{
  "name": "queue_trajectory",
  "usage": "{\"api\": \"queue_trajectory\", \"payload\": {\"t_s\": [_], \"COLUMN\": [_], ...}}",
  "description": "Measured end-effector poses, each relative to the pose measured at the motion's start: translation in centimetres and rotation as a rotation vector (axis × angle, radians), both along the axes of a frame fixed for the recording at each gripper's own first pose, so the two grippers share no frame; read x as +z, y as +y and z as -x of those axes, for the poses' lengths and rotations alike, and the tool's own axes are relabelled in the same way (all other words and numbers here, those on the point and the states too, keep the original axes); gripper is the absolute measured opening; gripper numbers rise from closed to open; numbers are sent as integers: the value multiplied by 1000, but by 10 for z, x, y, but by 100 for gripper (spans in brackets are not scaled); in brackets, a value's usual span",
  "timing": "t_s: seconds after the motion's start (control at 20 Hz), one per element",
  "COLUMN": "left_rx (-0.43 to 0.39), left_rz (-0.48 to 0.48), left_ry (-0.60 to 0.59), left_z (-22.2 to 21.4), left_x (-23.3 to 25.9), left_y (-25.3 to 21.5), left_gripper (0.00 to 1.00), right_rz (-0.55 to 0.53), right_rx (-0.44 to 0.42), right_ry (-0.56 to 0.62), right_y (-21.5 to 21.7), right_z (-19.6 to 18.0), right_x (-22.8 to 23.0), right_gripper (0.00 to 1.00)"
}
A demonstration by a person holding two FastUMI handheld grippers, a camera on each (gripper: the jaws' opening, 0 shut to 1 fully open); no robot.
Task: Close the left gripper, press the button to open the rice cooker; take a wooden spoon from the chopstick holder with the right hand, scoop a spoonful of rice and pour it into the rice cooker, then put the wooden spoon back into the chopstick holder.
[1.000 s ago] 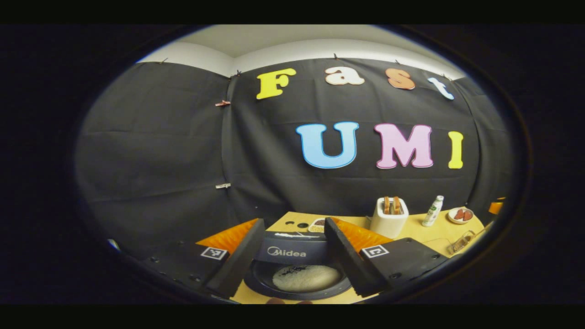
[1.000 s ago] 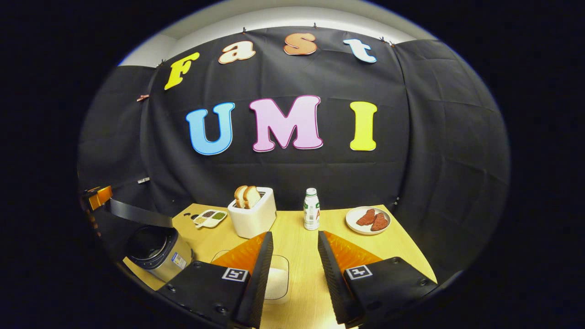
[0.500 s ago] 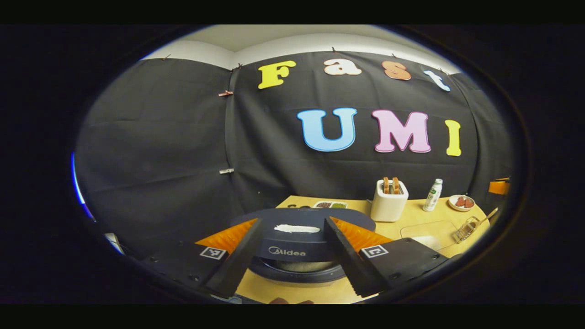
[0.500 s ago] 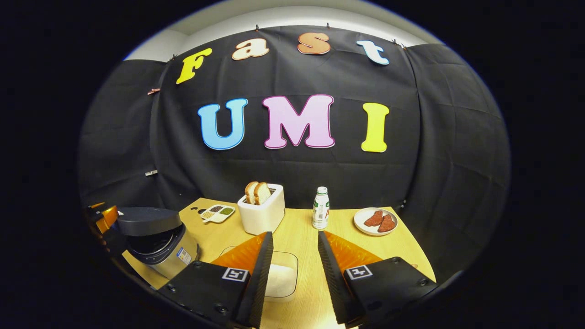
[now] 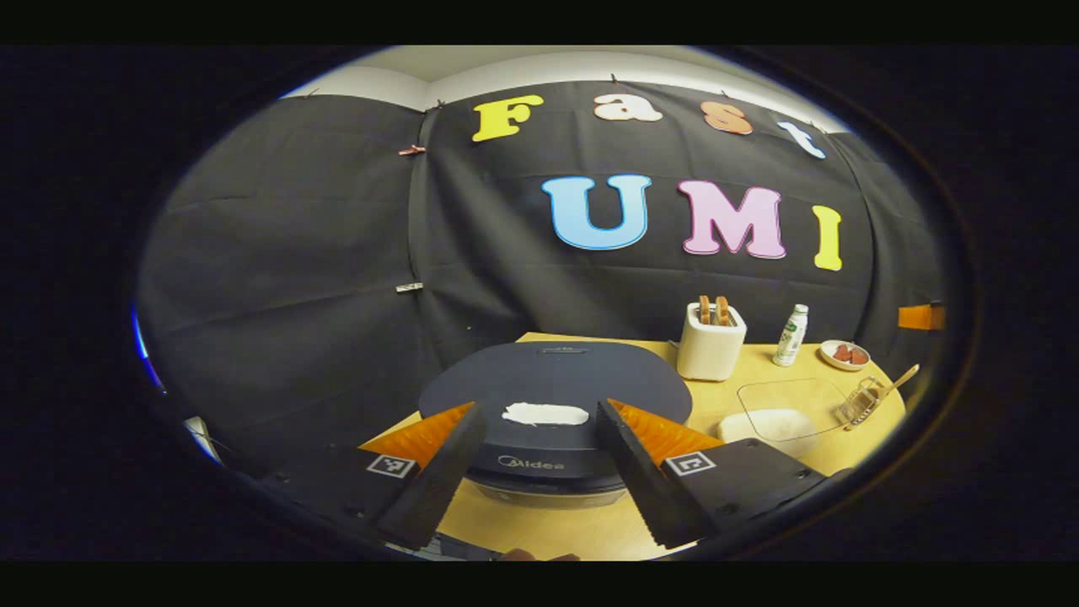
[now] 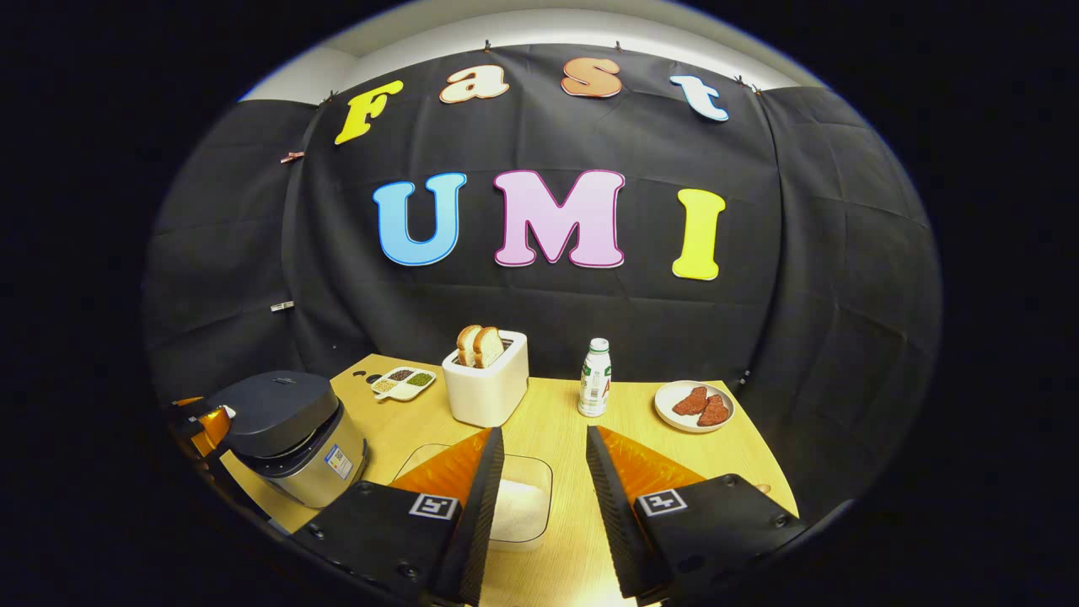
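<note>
The dark rice cooker (image 5: 556, 384) sits on the wooden table (image 5: 582, 527) just ahead of my left gripper (image 5: 540, 407). Its lid is down over the pot, with a white smear on the front of the lid. The left gripper is open, its fingers standing either side of the lid's front. In the right gripper view the rice cooker (image 6: 287, 430) is at the left. My right gripper (image 6: 544, 432) is open and holds nothing, above the clear rice container (image 6: 516, 506). The wooden spoon (image 5: 900, 378) leans in the wire chopstick holder (image 5: 858, 402) at the far right.
A white toaster (image 6: 487, 388) with bread, a small bottle (image 6: 595, 389) and a plate of meat (image 6: 695, 406) line the back of the table. A divided seasoning dish (image 6: 403, 382) lies behind the cooker. The rice container (image 5: 780, 413) is right of the cooker.
The cooker's lid has swung down from upright and now covers the rice in the pot. The right gripper has barely shifted and stays open.
</note>
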State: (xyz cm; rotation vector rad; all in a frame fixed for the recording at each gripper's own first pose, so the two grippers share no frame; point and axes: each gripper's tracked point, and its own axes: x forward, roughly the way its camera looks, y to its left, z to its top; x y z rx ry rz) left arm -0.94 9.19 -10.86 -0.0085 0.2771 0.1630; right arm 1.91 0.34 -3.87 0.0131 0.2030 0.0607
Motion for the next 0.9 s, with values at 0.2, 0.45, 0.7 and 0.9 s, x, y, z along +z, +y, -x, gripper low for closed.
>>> {"api": "queue_trajectory", "payload": {"t_s": [0.2,0.45,0.7,0.9], "left_rx": [-3,-17,-21,-32], "left_rz": [27,23,-4,-15], "left_ry": [23,16,-22,-67], "left_z": [2,4,2,4], "left_x": [-18,-27,-30,-28], "left_y": [0,-1,-2,-3], "left_gripper": [93,93,94,94], "right_rz": [-1,-13,-13,-29], "right_rx": [-2,3,7,2], "right_ry": [5,15,30,41], "right_y": [2,7,10,9], "right_z": [-1,-1,-1,-3], "right_x": [-1,-4,-11,-14], "right_gripper": [62,62,62,62]}}
